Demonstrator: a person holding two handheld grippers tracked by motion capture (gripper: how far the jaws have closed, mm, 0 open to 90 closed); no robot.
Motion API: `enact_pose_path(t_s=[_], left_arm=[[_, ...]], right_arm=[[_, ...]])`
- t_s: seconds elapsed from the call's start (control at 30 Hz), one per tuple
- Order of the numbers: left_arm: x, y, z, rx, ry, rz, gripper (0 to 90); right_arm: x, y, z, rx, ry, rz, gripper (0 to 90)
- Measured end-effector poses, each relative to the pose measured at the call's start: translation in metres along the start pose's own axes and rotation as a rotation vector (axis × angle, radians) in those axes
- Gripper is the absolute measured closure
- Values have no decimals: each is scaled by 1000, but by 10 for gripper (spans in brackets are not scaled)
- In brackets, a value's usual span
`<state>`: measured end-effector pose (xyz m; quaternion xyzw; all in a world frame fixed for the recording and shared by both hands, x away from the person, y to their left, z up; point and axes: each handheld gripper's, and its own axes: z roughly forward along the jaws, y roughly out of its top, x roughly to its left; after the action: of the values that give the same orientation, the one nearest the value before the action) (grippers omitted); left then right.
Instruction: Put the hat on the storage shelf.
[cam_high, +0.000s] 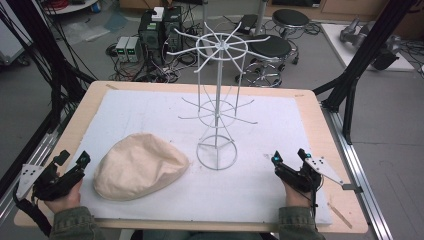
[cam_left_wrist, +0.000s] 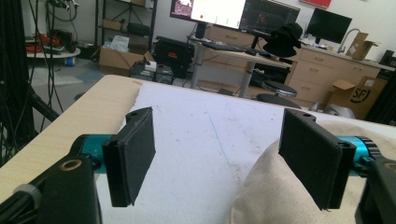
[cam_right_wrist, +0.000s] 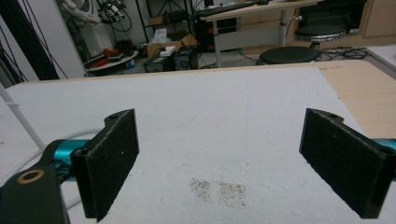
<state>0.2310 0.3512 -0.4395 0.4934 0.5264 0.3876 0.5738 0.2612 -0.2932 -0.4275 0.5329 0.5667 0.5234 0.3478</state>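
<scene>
The wooden bench (cam_high: 327, 130) carries a white mat (cam_high: 150, 115) that covers most of its top, leaving bare wood strips along the left, far and right edges. Ahead and to the left of the right claw (cam_high: 289, 157) stands a white wire display rack (cam_high: 218, 100), upright on its ring base, its upper spokes spreading wide above the mat. Just to the right of the left claw (cam_high: 72, 158) lies a cream fabric cap (cam_high: 137, 171), slumped flat on the mat; in the left gripper view its cloth bulges up in front of the right-hand pad (cam_left_wrist: 314, 161), close enough that I cannot tell whether they touch. The left claw (cam_left_wrist: 219, 158) stands wide open with nothing between its pads, resting at the mat's near-left edge with open mat stretching ahead to the far edge of the bench. The right claw (cam_right_wrist: 233, 163) also gapes wide and holds nothing; bare mat runs ahead of it to the far edge, with a small speckled smudge (cam_right_wrist: 218, 190) just ahead between the pads and the rack's white wire at the left edge of its view. Between cap and rack base a narrow strip of mat lies free.
</scene>
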Motion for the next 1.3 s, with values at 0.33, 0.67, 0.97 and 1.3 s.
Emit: enact_pose_path(t_s=[0.33,0.67,0.97,1.3], left_arm=[[0,0,-1,-3,2,2,270],[-1,0,0,-3,5,1,270],[-1,0,0,-1,6,11,270],[-3,1,2,-5,-1,16,270]], right_arm=[[0,0,0,0,-3,-3,109],[0,0,0,3,-3,1,109],[0,0,1,2,-1,-4,109],[0,-1,0,5,2,-6,109]])
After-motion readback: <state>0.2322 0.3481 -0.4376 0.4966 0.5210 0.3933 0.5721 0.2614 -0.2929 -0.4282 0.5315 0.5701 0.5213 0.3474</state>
